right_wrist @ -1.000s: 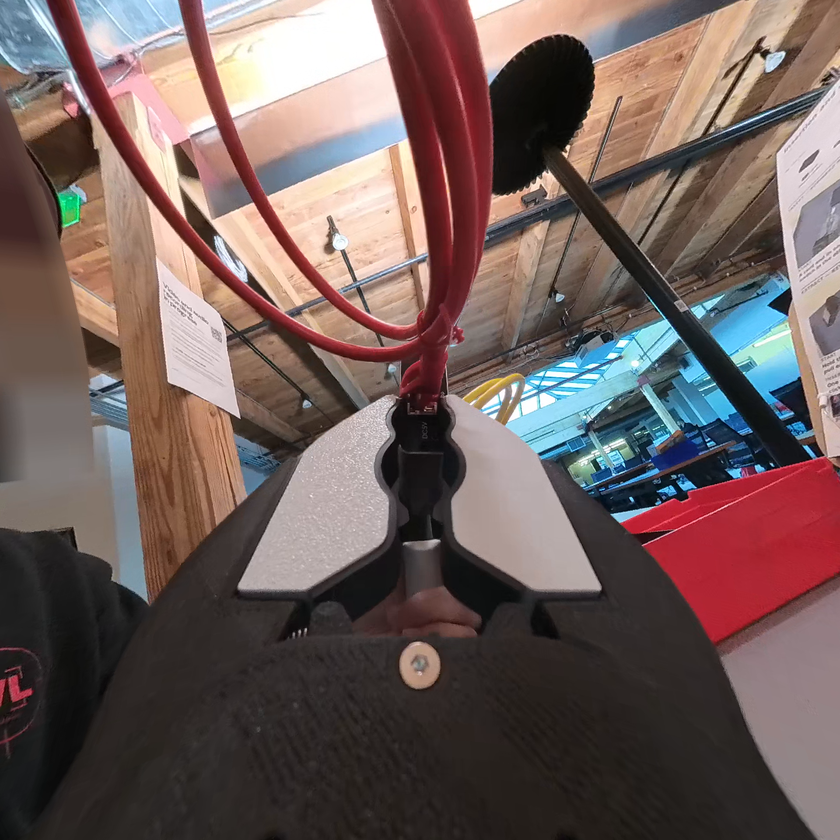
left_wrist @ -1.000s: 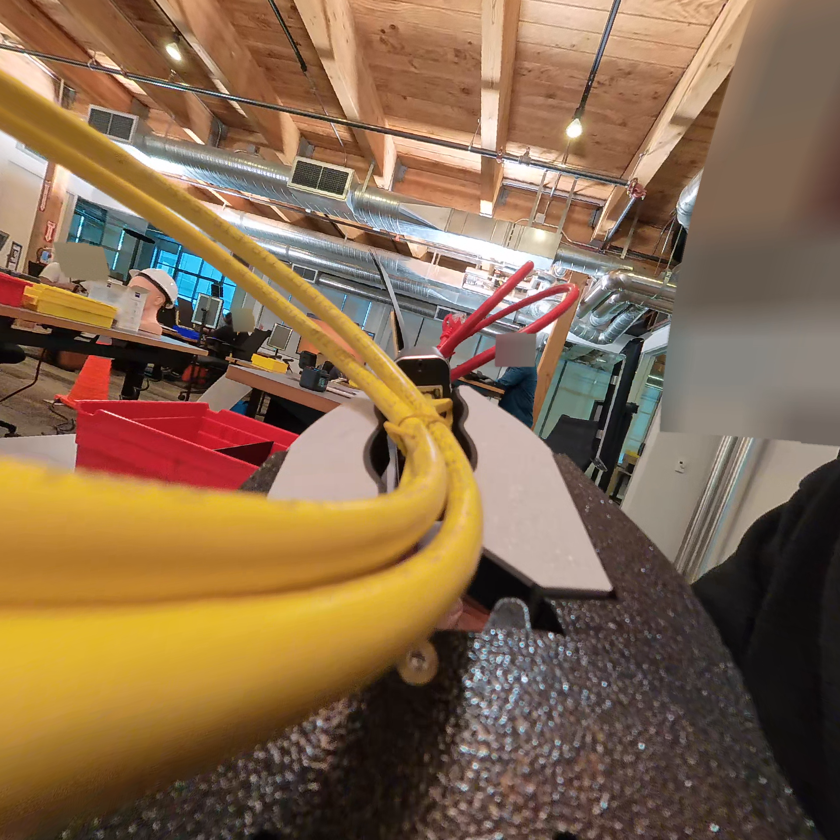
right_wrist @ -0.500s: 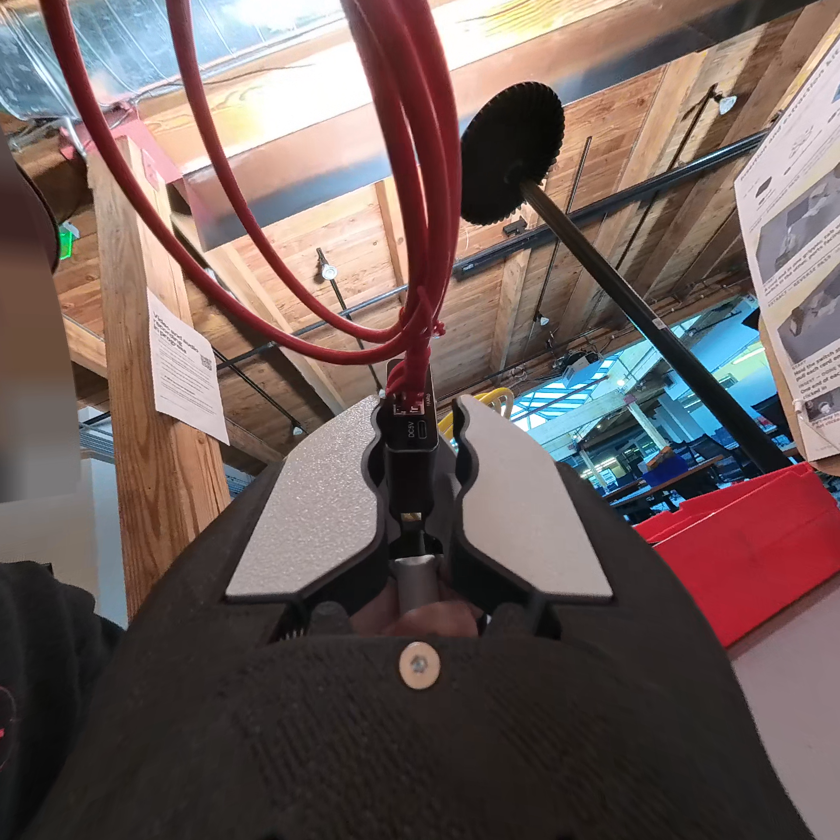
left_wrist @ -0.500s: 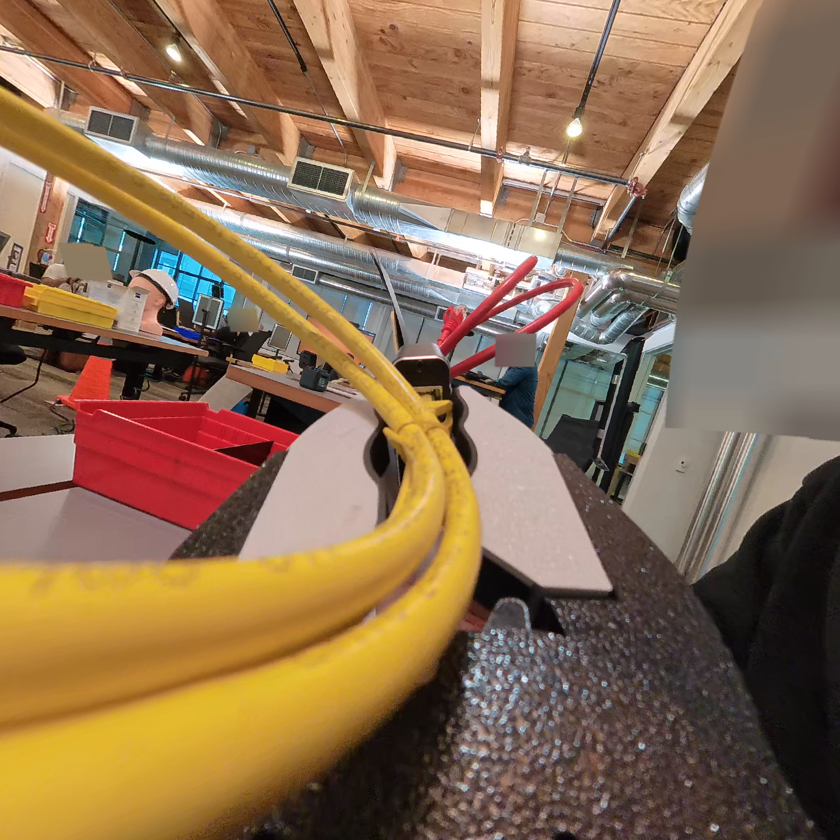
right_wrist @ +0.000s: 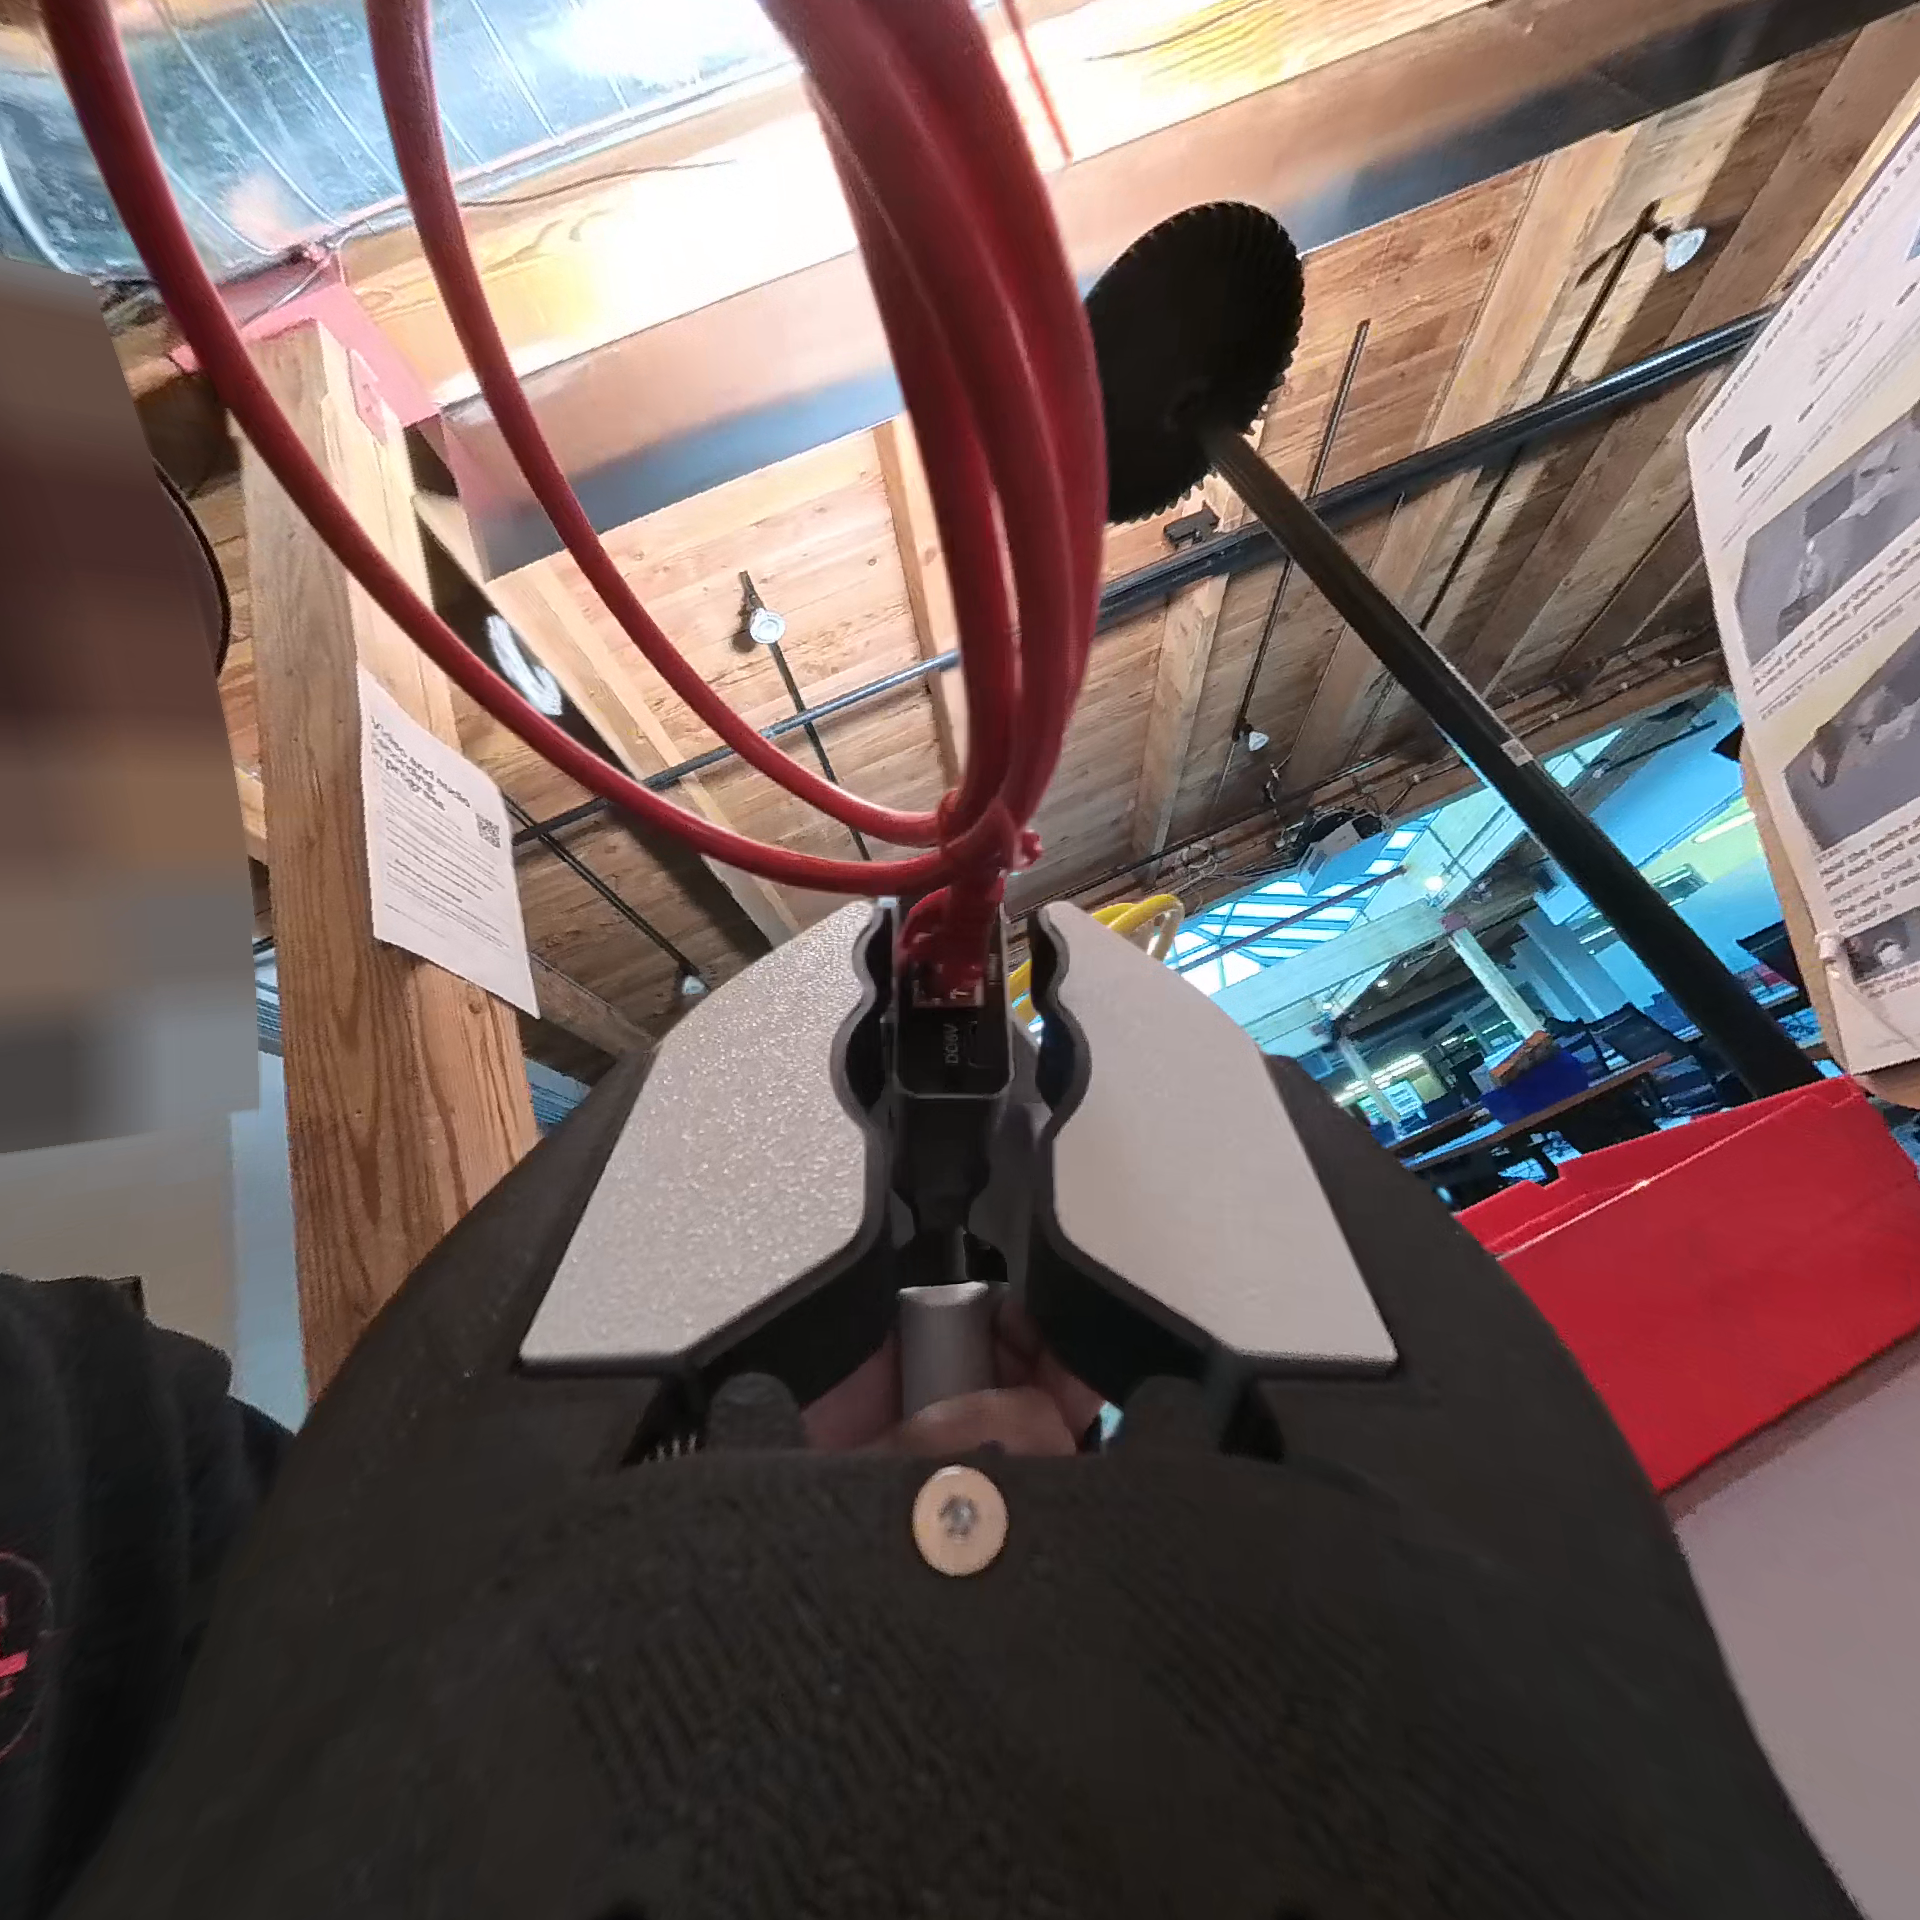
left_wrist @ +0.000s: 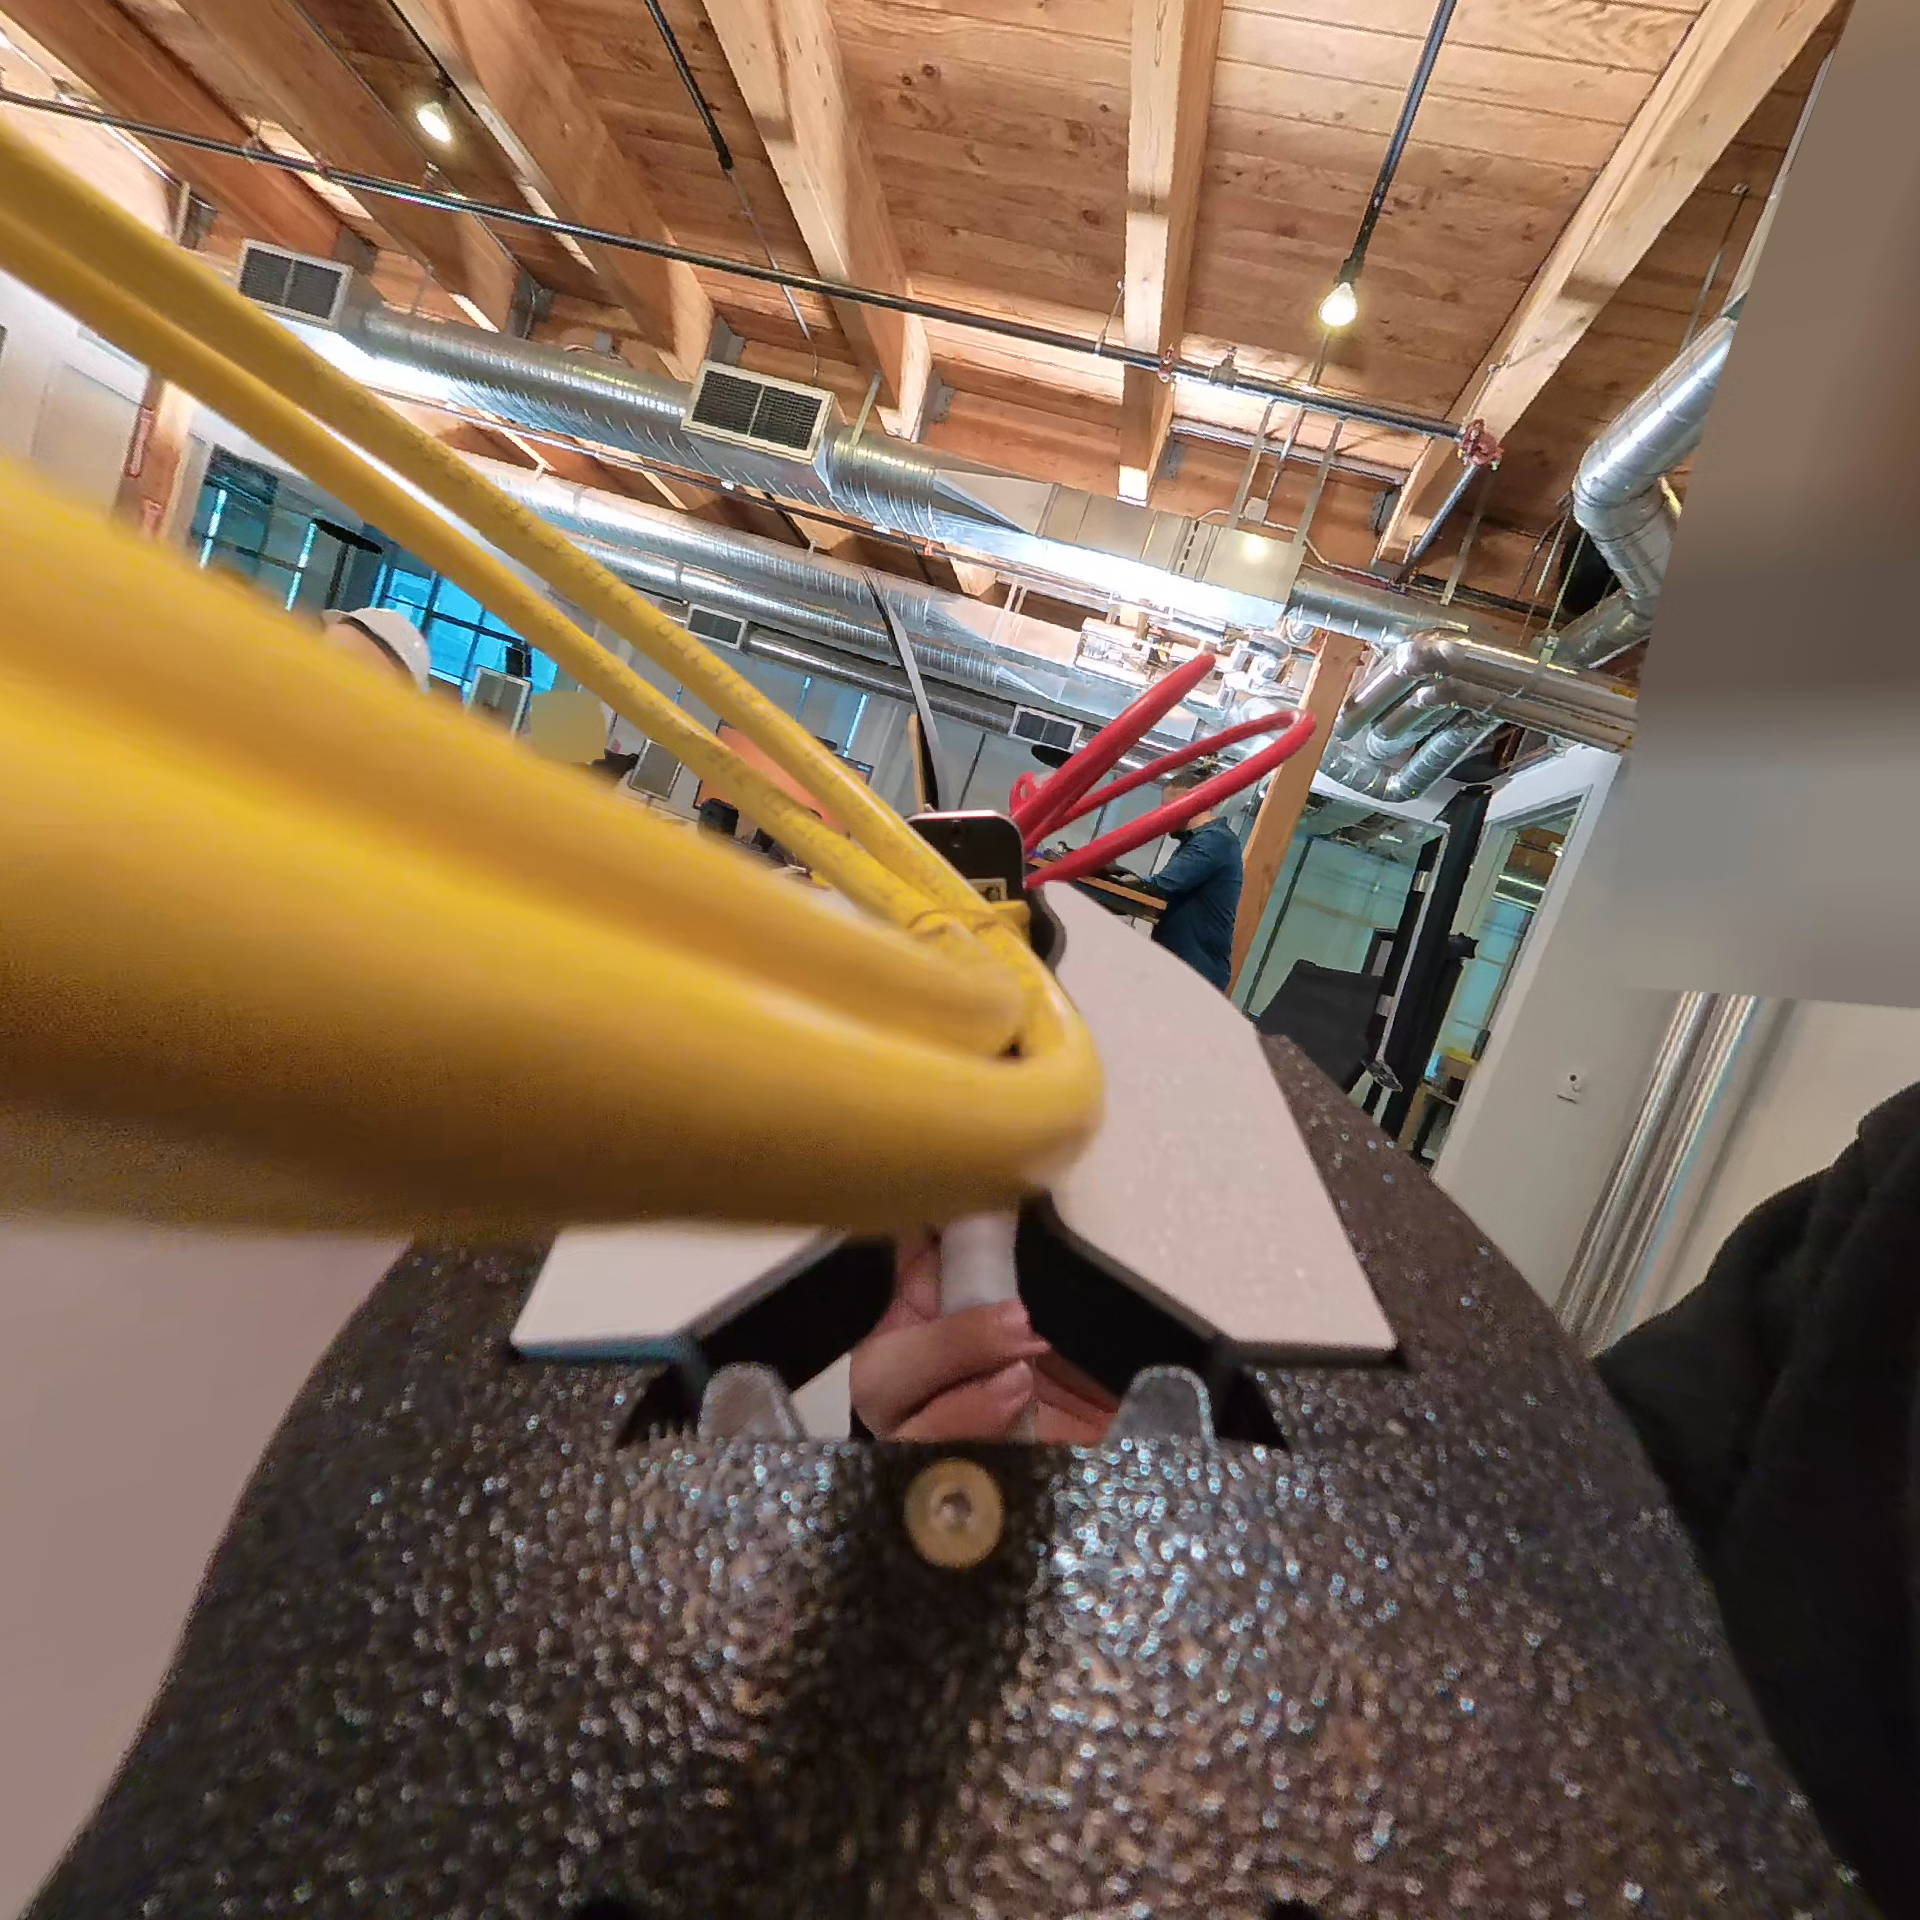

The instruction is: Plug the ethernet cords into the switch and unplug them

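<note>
Between both tongs sits the black switch [right_wrist: 951,1049]: right tongs [right_wrist: 956,997] slightly parted around it, left tongs' [left_wrist: 997,935] gap hidden.

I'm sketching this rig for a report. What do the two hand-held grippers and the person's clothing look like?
Each hand-held gripper, left and right, has a rounded, speckled black body, one brass-coloured screw at its centre, and two flat grey fingers with wavy black inner edges. The person wears a black sleeve; the garment bears a red marking.

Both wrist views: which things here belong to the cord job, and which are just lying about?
Job:
- yellow cords
- red cords
- black switch, between the right gripper fingers
- left gripper

Lying about:
- red bin
- posted papers
- black disc on pole
</note>
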Tool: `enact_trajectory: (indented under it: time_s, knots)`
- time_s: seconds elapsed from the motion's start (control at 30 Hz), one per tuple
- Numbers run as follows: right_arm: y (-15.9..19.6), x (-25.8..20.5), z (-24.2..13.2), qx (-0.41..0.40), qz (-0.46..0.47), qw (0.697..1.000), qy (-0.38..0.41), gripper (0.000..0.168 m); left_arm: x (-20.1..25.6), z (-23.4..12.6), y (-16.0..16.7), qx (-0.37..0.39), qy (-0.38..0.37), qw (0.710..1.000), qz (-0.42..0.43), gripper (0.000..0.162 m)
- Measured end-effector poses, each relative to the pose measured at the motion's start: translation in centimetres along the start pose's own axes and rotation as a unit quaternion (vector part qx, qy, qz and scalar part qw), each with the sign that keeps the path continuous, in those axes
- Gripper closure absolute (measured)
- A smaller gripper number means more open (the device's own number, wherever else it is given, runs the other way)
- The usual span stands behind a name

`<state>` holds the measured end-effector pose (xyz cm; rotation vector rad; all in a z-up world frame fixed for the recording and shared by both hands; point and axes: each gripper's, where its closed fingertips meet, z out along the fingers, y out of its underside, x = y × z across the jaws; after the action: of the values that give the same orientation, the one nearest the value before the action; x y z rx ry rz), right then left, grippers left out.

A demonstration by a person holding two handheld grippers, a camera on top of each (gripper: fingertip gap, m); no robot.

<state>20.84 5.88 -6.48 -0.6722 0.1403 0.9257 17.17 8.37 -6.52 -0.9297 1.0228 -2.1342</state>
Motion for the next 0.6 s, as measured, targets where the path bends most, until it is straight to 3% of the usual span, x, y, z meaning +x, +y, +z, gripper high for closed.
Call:
enact_trajectory:
  time_s: [0.03,0.23,0.37,0.47,0.6]
  knots:
    - [0.1,-0.1,0.1,-0.002,0.004,1.0,-0.004,0.143,-0.1,0.0,0.0,0.002,-0.003,1.0,-0.001,0.139]
    - [-0.2,-0.8,0.0,0.004,-0.008,1.0,-0.02,0.153,0.1,0.2,0.6,-0.003,0.018,0.999,-0.037,0.14]
    - [-0.5,-0.8,0.0,-0.069,-0.064,0.996,0.0,0.152,-0.1,0.2,1.8,-0.053,0.03,0.995,-0.077,0.133]
    - [-2.0,-1.0,-0.1,-0.101,-0.092,0.991,0.01,0.152,0.5,-0.1,4.2,-0.15,0.068,0.977,-0.135,0.111]
    - [-4.7,-1.0,-1.2,-0.13,-0.121,0.984,0.029,0.154,2.2,-4.2,9.3,-0.371,0.12,0.914,-0.109,0.11]
